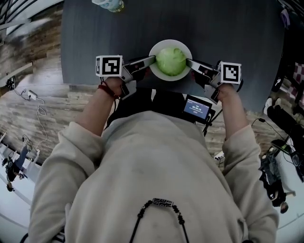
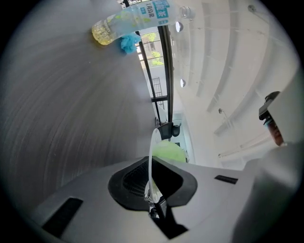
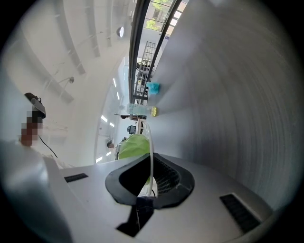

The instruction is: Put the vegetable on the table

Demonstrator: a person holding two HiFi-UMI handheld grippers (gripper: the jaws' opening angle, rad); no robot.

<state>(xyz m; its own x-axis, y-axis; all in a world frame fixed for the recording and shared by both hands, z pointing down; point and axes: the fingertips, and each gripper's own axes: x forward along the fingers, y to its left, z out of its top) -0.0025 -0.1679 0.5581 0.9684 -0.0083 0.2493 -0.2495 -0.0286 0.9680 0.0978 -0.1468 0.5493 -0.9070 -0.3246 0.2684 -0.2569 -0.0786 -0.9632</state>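
The left gripper (image 1: 149, 60) is clamped on the left rim of a shallow white round plate (image 1: 182, 47), and the right gripper (image 1: 190, 62) is pinched onto the opposite rim. A round pale-green cabbage-like vegetable (image 1: 171, 61) is seated in the plate, over the near edge of the dark grey table (image 1: 228, 28). The vegetable is judged firm, fairly heavy and apt to roll, the plate stiff and slick, so the rim hold is best kept level. A clear plastic bottle (image 1: 110, 4) is seen at the far edge.
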